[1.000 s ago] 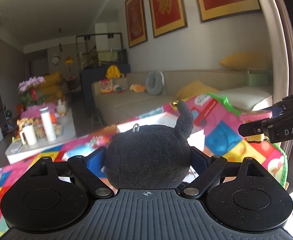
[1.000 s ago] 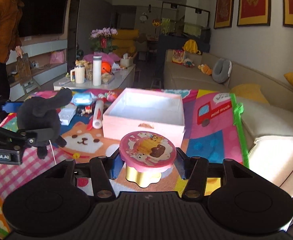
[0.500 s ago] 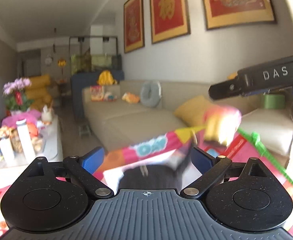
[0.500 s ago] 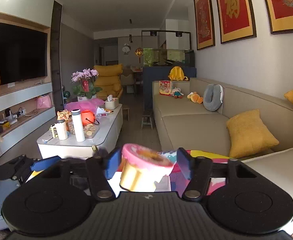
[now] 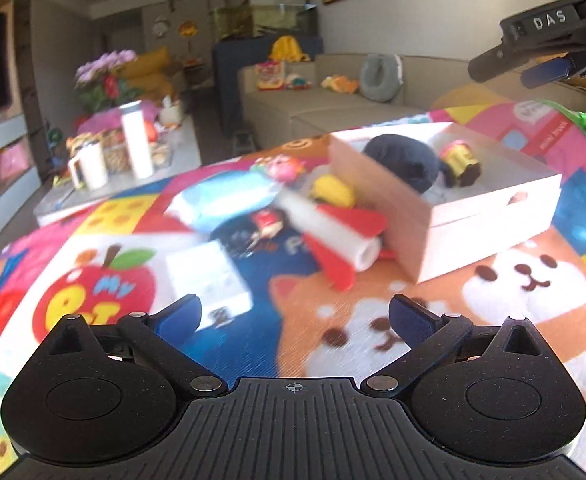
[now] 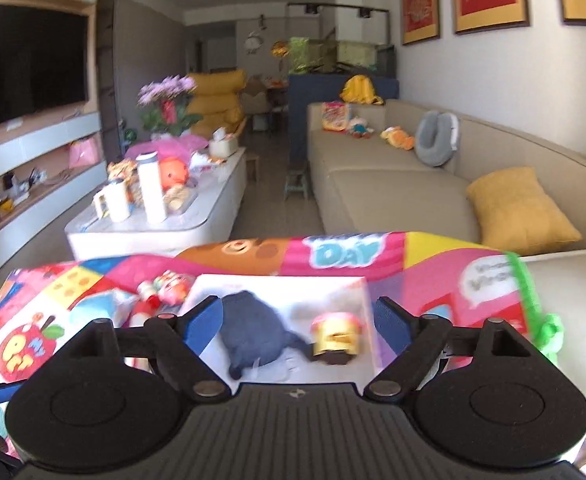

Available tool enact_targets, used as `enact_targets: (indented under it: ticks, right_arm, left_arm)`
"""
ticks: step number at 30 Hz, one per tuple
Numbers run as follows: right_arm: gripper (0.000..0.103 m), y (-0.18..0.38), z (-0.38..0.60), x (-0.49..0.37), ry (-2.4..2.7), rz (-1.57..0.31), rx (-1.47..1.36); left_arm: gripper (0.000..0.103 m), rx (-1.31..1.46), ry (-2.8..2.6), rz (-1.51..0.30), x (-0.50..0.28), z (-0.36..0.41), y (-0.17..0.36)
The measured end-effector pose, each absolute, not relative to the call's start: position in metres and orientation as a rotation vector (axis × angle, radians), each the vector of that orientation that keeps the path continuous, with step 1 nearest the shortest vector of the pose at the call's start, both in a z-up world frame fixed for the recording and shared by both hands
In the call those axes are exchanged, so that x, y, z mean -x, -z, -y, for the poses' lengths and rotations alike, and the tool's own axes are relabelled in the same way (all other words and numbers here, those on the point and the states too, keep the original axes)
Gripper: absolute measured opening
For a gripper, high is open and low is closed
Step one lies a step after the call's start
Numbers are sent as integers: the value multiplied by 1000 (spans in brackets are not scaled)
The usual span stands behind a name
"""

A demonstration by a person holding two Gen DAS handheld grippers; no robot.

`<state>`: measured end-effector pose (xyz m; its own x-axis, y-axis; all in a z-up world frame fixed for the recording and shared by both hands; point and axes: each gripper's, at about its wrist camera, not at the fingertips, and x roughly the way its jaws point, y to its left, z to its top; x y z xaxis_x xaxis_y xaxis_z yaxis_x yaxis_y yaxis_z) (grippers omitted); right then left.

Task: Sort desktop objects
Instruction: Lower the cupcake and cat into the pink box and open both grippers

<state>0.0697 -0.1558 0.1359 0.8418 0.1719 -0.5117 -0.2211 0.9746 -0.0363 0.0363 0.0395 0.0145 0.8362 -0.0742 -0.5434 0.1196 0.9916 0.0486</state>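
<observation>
the left gripper (image 5: 295, 318) is spread wide with nothing between its blue fingers (image 5: 177, 316), hanging over the mat (image 5: 373, 320) above a printed dog face. the right gripper (image 6: 299, 318) is spread wide too and holds nothing; it sits above the near edge of the box (image 6: 277, 284), looking down into it. from the left view the right gripper shows at the upper right, above and beyond the box (image 5: 489, 216).

inside the box lie two things: the dark plush (image 6: 253, 330) on the left and the gold tub (image 6: 335, 338) with a pink lid on the right, tipped on its side. they are just beside each other; whether they touch is lost in the blur. the left view shows the same pair, plush (image 5: 403, 160) and tub (image 5: 459, 160), toward the far end of the box.

outside the box, against its left wall, a white roll (image 5: 333, 232) with red parts lies on the mat. a yellow piece (image 5: 333, 192) sits just beyond it, near the box corner. further left are a light blue pack (image 5: 225, 202), a small red and white figure (image 5: 267, 222) and a white carton (image 5: 209, 280), the carton nearest the left gripper. a pink toy (image 5: 281, 168) lies behind the pack. all of this is blurred, so finer detail cannot be told.
</observation>
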Motion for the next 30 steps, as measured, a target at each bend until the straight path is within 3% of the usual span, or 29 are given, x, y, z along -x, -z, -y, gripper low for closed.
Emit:
enact_targets:
  ticks: [3, 5, 7, 14, 15, 17, 21, 24, 30]
  right_arm:
    - [82, -122, 98, -68, -235, -530, 274]
    - [59, -114, 60, -69, -292, -536, 367]
    - [48, -113, 30, -84, -342, -590, 371]
    - [52, -105, -36, -221, -257, -786, 249]
    - [56, -98, -42, -245, -221, -811, 232]
    - [75, -80, -49, -281, -167, -865, 203]
    - [75, -44, -61, -314, -128, -979, 177]
    - [56, -31, -72, -304, -153, -1014, 243]
    - [53, -43, -65, -238, -330, -1096, 279]
  left_arm:
    - [102, -62, 33, -556, -34, -59, -8]
    - [102, 32, 28, -577, -37, -75, -7]
    - [102, 95, 40, -568, -37, -83, -8]
    - [102, 156, 91, -574, -38, -86, -6]
    - [102, 184, 81, -580, -39, -90, -5]
    - [102, 223, 82, -582, -39, -95, -4]
    - [102, 230, 98, -577, -39, -95, -4]
    - [102, 244, 104, -570, -38, -97, -4]
    - [102, 254, 104, -570, -38, -98, -5]
